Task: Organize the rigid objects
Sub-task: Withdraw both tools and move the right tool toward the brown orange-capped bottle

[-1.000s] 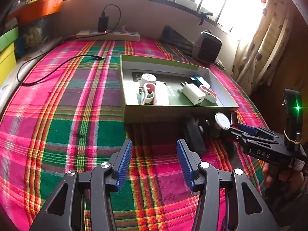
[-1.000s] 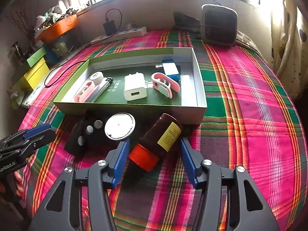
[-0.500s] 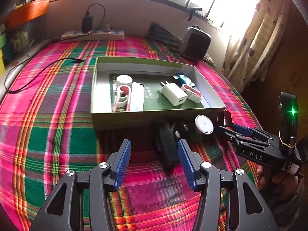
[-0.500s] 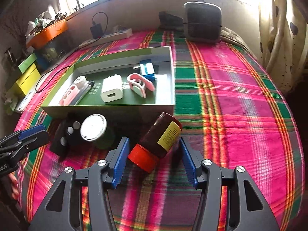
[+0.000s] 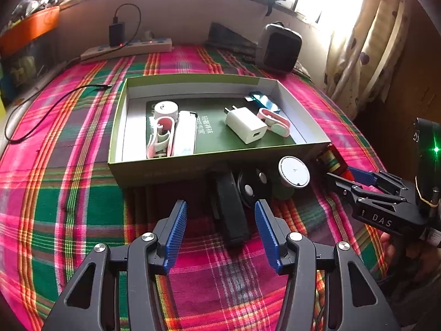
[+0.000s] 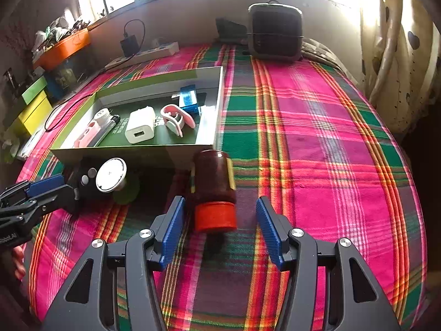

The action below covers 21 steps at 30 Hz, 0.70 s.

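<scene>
In the left wrist view, the left gripper [image 5: 220, 234] has its blue pads spread wide with nothing pressed between them. A flat black device [image 5: 231, 209] lies lengthwise on the plaid cloth [image 5: 69, 193], just in front of the green box [image 5: 165, 171], and its near end sits in the gap between the pads without touching either. That line-up suggests the device is the left hand's next pick. Just right of it, against the box's front wall, are a round black piece with pale buttons [image 5: 249, 186] and a green jar with a white lid [image 5: 293, 171]. Inside the box are a white charger [image 5: 246, 128], a pink clip [image 5: 274, 122], a blue packet [image 5: 261, 99] and, at the left end, a white-and-pink bundle [image 5: 168, 129]. These seem already sorted, so the loose things in front of the box are probably what remains. The right gripper [image 5: 358, 179] reaches in from the right, and only a sliver of the brown jar [image 5: 332, 162] shows beyond it.

The right wrist view shows that jar fully: the brown jar [image 6: 213, 176] lies on its side at the box's front right corner, its red cap [image 6: 216, 216] towards the camera. The right gripper [image 6: 219, 230] has its pads apart, straddling the cap but clear of it, well placed to close across the cap or the body. This view also shows the green box [image 6: 137, 151] from its right end and the left gripper [image 6: 41, 190] coming in from the left. The black device is mostly hidden here behind that gripper.
</scene>
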Each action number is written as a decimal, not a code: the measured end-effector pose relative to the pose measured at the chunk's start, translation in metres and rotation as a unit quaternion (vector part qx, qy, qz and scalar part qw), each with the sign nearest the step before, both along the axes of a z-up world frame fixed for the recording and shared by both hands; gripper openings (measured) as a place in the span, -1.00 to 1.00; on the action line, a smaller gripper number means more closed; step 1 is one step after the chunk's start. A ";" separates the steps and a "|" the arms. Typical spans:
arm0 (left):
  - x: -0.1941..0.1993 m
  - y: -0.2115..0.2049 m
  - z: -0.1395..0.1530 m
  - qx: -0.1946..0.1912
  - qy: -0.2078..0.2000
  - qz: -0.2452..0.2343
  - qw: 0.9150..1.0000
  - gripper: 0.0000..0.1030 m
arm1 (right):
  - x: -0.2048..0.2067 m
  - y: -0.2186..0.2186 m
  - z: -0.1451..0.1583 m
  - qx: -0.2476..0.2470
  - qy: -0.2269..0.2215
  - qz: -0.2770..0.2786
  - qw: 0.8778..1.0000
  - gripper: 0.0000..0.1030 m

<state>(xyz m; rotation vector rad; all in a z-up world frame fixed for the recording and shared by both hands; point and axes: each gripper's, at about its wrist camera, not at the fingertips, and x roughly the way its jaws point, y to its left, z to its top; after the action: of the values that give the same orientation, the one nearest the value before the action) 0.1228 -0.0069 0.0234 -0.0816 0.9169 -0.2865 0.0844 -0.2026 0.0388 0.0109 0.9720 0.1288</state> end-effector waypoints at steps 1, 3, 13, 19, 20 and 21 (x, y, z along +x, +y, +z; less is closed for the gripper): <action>0.001 -0.001 0.000 0.007 -0.002 0.002 1.000 -0.02 | 0.001 0.001 0.000 -0.004 0.000 0.003 1.000 0.05; 0.002 -0.004 -0.001 0.020 -0.005 0.003 1.000 -0.02 | 0.004 0.003 -0.001 -0.013 0.002 0.007 1.000 0.05; 0.007 -0.001 -0.007 0.031 -0.002 0.010 0.999 -0.02 | 0.014 0.001 -0.003 -0.038 0.001 0.000 0.999 0.05; 0.010 0.005 -0.008 0.024 -0.002 0.018 1.000 -0.03 | 0.015 -0.001 -0.003 -0.039 -0.002 -0.002 0.999 0.05; 0.010 0.005 -0.008 0.024 -0.003 0.018 1.000 -0.04 | 0.015 -0.001 -0.003 -0.038 -0.003 -0.002 0.999 0.05; 0.010 0.005 -0.008 0.024 -0.003 0.018 1.000 -0.04 | 0.015 -0.001 -0.003 -0.037 -0.004 -0.002 0.999 0.05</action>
<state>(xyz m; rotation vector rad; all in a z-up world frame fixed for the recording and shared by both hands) 0.1326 -0.0020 0.0156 -0.0534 0.9147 -0.2314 0.0991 -0.2039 0.0359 -0.0554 0.9685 0.0886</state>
